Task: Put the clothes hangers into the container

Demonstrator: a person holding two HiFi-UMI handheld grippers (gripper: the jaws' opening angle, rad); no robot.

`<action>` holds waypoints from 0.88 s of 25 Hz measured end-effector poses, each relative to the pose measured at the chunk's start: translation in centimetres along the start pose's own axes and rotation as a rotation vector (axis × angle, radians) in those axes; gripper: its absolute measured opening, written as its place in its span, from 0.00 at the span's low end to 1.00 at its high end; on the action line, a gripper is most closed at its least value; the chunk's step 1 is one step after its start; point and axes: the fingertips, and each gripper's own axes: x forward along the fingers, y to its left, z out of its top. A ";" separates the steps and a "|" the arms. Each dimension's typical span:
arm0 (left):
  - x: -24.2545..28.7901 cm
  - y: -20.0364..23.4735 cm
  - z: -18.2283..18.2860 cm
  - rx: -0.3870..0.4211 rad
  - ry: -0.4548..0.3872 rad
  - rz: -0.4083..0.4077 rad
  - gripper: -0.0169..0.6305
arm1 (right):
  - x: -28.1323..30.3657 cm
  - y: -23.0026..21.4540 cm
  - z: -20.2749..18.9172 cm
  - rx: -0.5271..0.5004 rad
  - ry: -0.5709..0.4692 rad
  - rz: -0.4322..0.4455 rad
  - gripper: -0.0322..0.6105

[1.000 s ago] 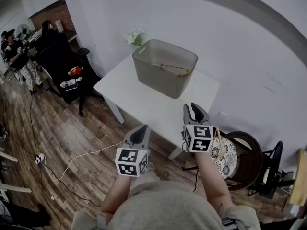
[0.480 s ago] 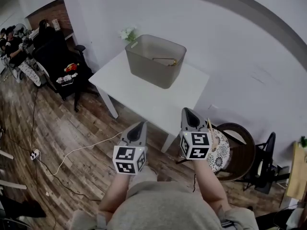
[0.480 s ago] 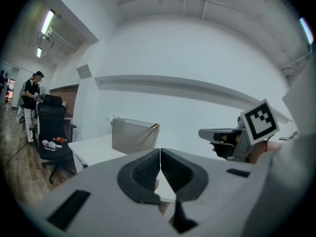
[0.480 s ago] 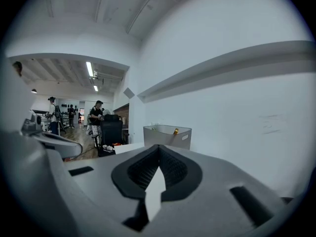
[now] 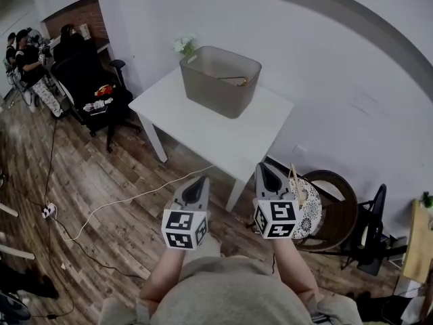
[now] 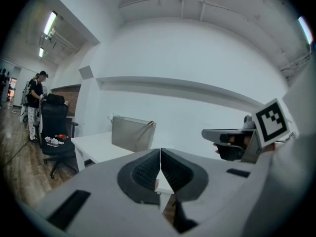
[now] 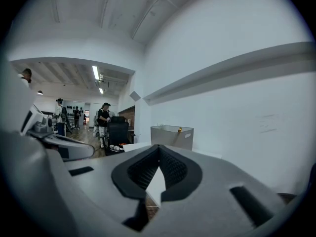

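The grey container (image 5: pixel 220 87) stands on the far part of the white table (image 5: pixel 203 131). A gold-tipped clothes hanger (image 5: pixel 234 81) lies inside it, with one end poking above the rim (image 6: pixel 150 123) (image 7: pixel 179 130). Both grippers hang well short of the table, over the wooden floor. My left gripper (image 5: pixel 197 187) (image 6: pixel 160 151) is shut with nothing in it. My right gripper (image 5: pixel 268 176) (image 7: pixel 158 147) is likewise shut and empty, and it sits beside a round chair. The container (image 6: pixel 132 133) (image 7: pixel 172 137) is far ahead in both gripper views.
A round wooden chair with a patterned cushion (image 5: pixel 312 208) stands right of my right gripper, and a thin pale stick (image 5: pixel 295 181) rises over the cushion. A black office chair (image 5: pixel 91 90) and people (image 5: pixel 30 63) are at back left. A cable (image 5: pixel 128 205) runs across the floor.
The view has drawn back from the table. Both grippers came away from its near edge and now hang over the floor. They stayed shut.
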 end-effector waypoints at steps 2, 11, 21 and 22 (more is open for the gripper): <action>-0.7 -0.3 -0.3 -0.002 0.001 -0.001 0.04 | -0.9 0.6 -0.3 0.002 0.000 0.009 0.05; -2.2 -1.4 -1.2 -0.003 0.000 -0.005 0.04 | -3.0 1.5 -1.7 0.027 0.017 0.034 0.05; -2.4 -2.4 -1.4 0.000 0.005 -0.019 0.04 | -4.0 1.4 -1.1 -0.016 0.010 0.041 0.05; -2.4 -2.6 -1.4 0.002 0.006 -0.019 0.04 | -4.1 1.4 -1.1 -0.017 0.008 0.041 0.05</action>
